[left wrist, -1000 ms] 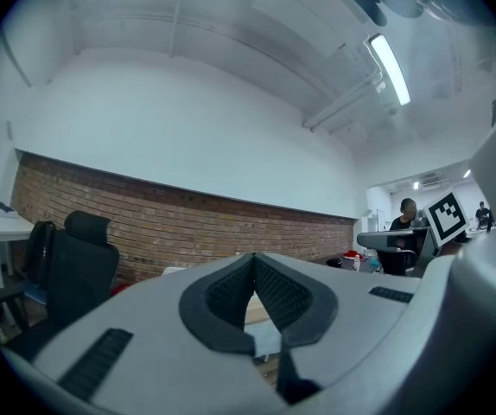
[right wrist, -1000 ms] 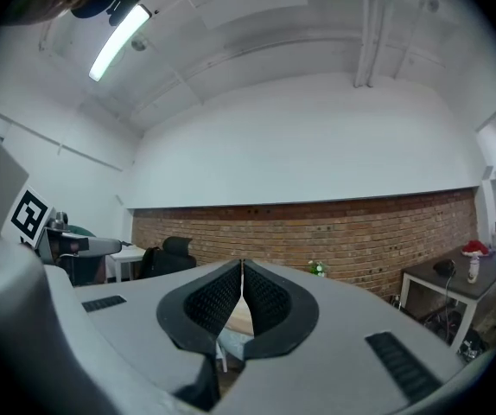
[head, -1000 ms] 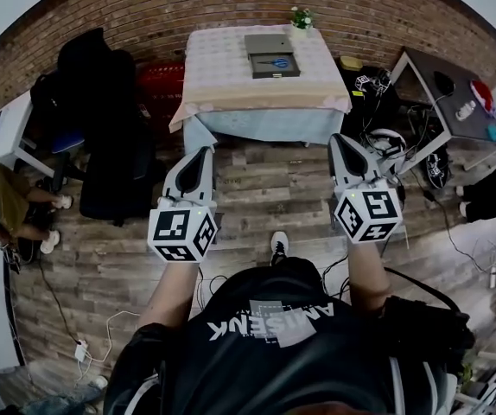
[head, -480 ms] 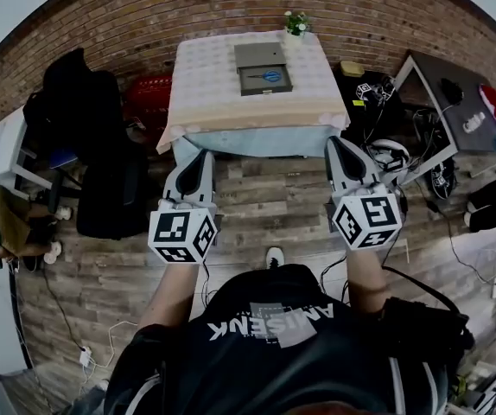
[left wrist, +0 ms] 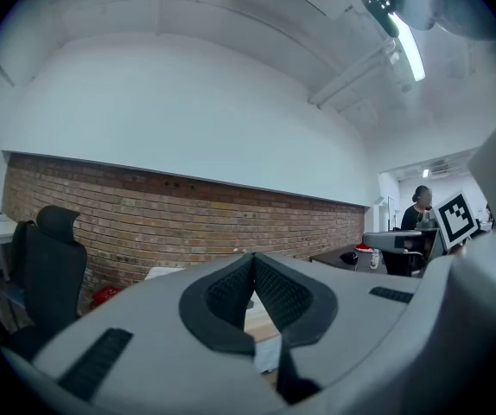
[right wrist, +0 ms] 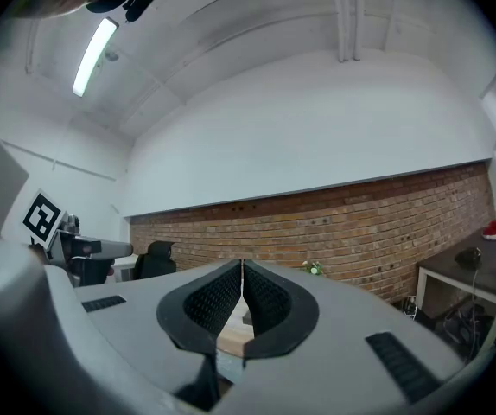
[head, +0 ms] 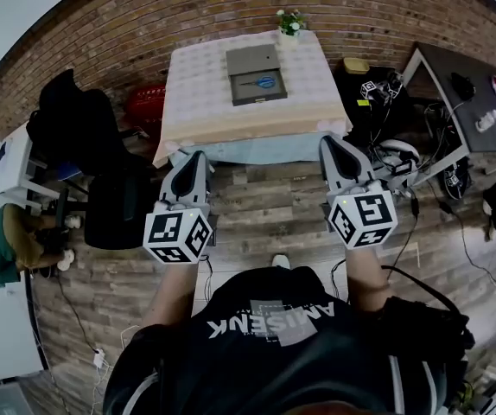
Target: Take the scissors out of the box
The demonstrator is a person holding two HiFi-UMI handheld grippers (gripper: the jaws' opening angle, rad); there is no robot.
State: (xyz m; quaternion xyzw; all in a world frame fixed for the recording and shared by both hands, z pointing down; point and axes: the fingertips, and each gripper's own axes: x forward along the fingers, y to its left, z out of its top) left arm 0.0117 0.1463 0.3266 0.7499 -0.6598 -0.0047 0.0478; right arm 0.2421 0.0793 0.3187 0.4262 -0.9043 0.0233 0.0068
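Note:
A grey box [head: 256, 74] lies open on the cloth-covered table [head: 196, 102] by the brick wall, with blue-handled scissors [head: 263, 82] in its near half. Both grippers are held out level over the wooden floor, short of the table. My left gripper [head: 198, 156] is shut with nothing in it; its tips meet in the left gripper view [left wrist: 250, 255]. My right gripper [head: 328, 141] is also shut and empty, its tips touching in the right gripper view [right wrist: 241, 263].
A small potted plant [head: 289, 22] stands at the table's far edge. A black office chair [head: 92, 180] is left of the table, a red object [head: 144, 102] behind it. A dark desk [head: 473, 93] with cables and clutter sits at the right. A seated person [head: 10, 245] is at far left.
The person has walked toward the table: table and box have shifted nearer and slightly left in the head view. Both grippers stay shut, held the same way.

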